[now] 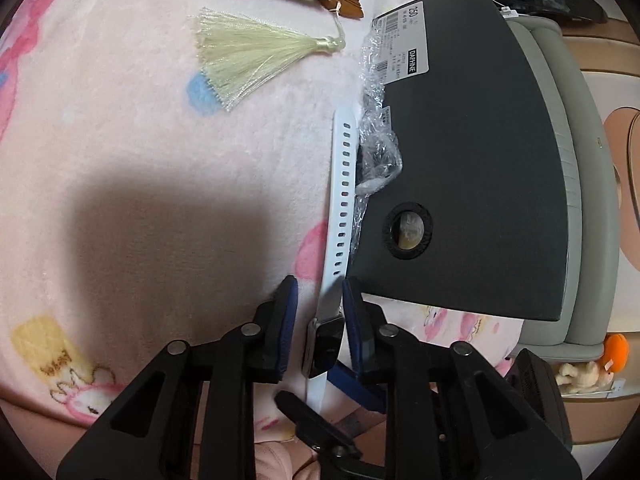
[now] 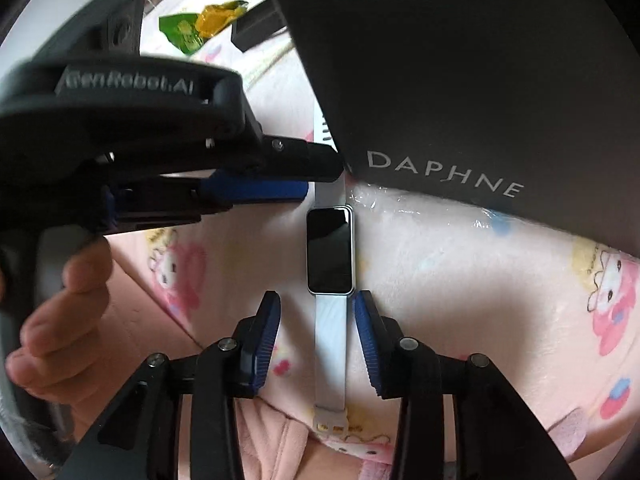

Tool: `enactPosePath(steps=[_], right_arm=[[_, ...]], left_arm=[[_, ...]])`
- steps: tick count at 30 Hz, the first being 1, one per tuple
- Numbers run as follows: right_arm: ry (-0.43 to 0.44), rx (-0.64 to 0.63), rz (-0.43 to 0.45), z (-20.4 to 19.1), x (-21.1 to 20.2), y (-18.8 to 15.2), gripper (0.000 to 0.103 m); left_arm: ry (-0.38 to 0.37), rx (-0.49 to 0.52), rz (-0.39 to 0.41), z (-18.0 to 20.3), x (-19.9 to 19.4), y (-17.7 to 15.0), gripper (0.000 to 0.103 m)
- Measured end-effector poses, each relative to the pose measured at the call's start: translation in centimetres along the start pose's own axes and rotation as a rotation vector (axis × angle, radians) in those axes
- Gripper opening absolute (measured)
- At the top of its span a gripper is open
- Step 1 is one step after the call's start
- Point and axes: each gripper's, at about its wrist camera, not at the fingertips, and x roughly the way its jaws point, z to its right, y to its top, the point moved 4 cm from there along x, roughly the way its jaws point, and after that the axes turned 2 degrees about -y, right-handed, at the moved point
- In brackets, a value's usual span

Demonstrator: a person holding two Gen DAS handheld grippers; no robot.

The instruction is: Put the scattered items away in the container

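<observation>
Tidying looks barely begun: white rubber-strapped smartwatch point(image 2: 330, 248), cream tassel point(image 1: 248, 50) lie outside dark cardboard box point(image 1: 472, 152); left gripper point(image 1: 319, 284) and right gripper point(image 2: 316, 300) straddle the strap, spread, not pinching.

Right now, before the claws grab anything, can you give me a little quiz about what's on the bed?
1. True or false: the watch lies on the pink blanket, outside the dark box.
2. Which word is printed on the dark box? A) DAPHNE B) DAISY C) DELTA
3. Fill in: the right claw is open, with one finger on each side of the watch's white ___.

Key: 1 true. 2 A. 3 strap.
</observation>
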Motion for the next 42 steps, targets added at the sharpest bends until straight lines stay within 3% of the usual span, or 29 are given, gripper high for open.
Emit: enactPosePath(steps=[2, 5, 16, 18, 21, 23, 25, 27, 28, 29, 30, 38, 42], right_arm=[[-0.008, -0.007, 0.009, -0.1, 0.0, 0.0, 0.035], [-0.017, -0.001, 0.025, 0.2, -0.2, 0.1, 0.021], [-0.088, -0.042, 0.056, 0.0, -0.8, 0.7, 0.021], [-0.094, -0.031, 0.058, 0.2, -1.2, 0.7, 0.021], [-0.077, -0.028, 0.050, 0.1, -1.9, 0.4, 0.021], [-0.041, -0.034, 0.027, -0.2, -1.8, -0.2, 0.022], [-0.039, -0.037, -0.004, -0.2, -1.1, -0.6, 0.022], [-0.084, -0.033, -0.036, 0.1, -0.1, -0.6, 0.022], [-0.096, -0.030, -0.045, 0.2, 0.3, -0.5, 0.022], [-0.100, -0.030, -0.048, 0.2, 0.6, -0.4, 0.022], [-0.109, -0.035, -0.048, 0.1, 0.8, -0.4, 0.022], [-0.153, -0.023, 0.012, 0.6, 0.0, 0.2, 0.022], [-0.225, -0.023, 0.059, 1.2, -0.9, 0.8, 0.022]], left_arm=[[0.003, 0.019, -0.002, 0.2, 0.1, -0.2, 0.010], [0.017, 0.042, 0.006, 0.6, 0.4, -0.7, 0.007], [0.046, 0.007, 0.077, -0.4, -2.6, -2.8, 0.000], [0.018, -0.005, 0.070, -0.4, -2.4, -2.8, 0.000], [-0.055, -0.027, 0.065, -0.6, -1.9, -2.1, 0.009], [-0.079, -0.030, 0.069, -0.5, -1.5, -1.6, 0.032], [-0.086, -0.029, 0.076, -0.2, -1.1, -1.2, 0.035], [-0.032, -0.012, 0.079, 0.0, -0.1, -0.7, 0.035], [-0.003, -0.004, 0.076, 0.0, 0.4, -0.5, 0.027], [0.027, 0.003, 0.072, -0.1, 1.0, -0.4, 0.008], [0.053, 0.004, 0.069, -0.3, 1.3, -0.3, 0.006], [0.042, 0.009, 0.101, -0.2, 0.4, -1.4, 0.001], [0.015, -0.002, 0.096, -0.3, 0.1, -1.9, 0.001]])
